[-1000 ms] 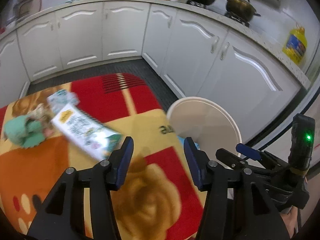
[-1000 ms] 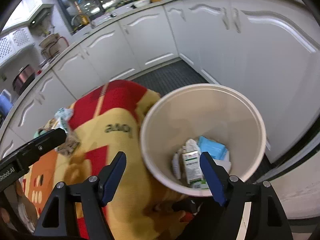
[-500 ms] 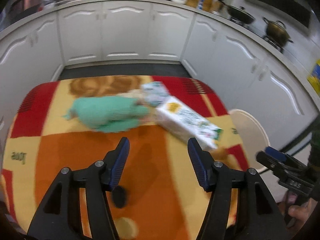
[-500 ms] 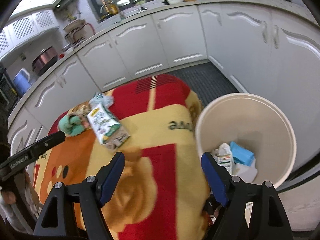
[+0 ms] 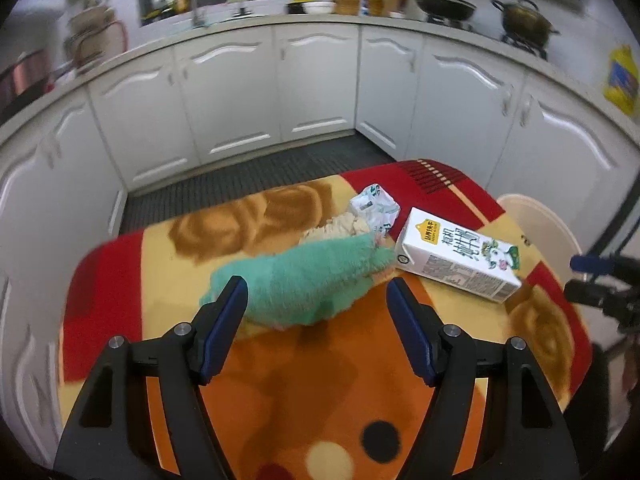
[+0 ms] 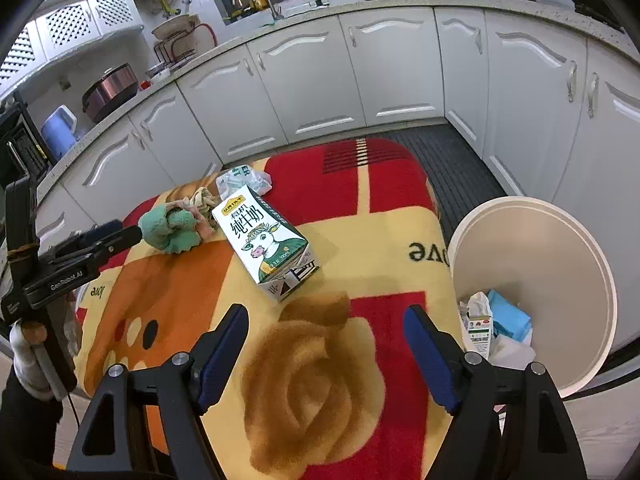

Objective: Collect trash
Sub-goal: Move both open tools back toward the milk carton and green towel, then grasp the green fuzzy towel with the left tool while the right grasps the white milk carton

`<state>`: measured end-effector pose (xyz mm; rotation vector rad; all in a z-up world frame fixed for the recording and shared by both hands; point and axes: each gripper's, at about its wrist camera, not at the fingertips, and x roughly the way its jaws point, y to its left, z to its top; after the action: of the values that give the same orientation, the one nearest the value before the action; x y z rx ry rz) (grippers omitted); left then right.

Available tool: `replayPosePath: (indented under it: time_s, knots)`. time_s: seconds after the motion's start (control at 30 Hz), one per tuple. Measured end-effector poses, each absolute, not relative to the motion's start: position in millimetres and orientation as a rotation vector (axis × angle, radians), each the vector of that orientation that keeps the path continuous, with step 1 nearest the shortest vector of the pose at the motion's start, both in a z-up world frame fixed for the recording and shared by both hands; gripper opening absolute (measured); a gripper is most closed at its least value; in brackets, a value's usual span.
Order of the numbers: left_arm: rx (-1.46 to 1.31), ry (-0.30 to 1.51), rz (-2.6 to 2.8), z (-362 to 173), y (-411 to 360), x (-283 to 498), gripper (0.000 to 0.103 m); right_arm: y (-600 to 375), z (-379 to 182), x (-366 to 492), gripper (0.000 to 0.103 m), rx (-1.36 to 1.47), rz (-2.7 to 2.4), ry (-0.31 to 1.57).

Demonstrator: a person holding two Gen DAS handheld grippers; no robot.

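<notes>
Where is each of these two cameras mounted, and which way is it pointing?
Left wrist: on the left gripper, looking down over its open fingers at the green cloth; the right gripper shows at the right edge.
Right wrist: on the right gripper, looking down at the blanket and bin; a gloved hand shows.
Both share the milk carton, cloth and bin.

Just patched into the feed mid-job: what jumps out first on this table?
The loud red, orange and yellow blanket covering the table grabs the eye first, with a white milk carton lying on its side mid-table. Beside it sit a fluffy green cloth and a crumpled wrapper. Off the table's right edge stands a cream bin already holding trash.
</notes>
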<state>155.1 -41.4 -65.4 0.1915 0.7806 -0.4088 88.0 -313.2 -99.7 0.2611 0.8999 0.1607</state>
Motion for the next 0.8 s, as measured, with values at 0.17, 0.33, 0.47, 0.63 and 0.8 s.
replayPosePath:
  time_s: [0.17, 0.33, 0.47, 0.63, 0.8]
  knots:
    - [0.295, 0.8, -0.473, -73, -41, 175, 0.071, -313, -103, 95, 0.079, 0.272, 0.161, 0.915]
    - [0.393, 0.815, -0.517, -82, -47, 190, 0.071, -315, -106, 102, 0.079, 0.285, 0.152, 0.923]
    - [0.431, 0.848, -0.516, -96, -51, 202, 0.071, -312, -106, 109, 0.079, 0.287, 0.158, 0.932]
    - [0.347, 0.874, -0.463, -99, -39, 210, 0.05, -305, -106, 116, 0.079, 0.273, 0.17, 0.933]
    - [0.136, 0.929, -0.449, -87, -7, 209, 0.036, -294, -103, 124, 0.079, 0.246, 0.197, 0.92]
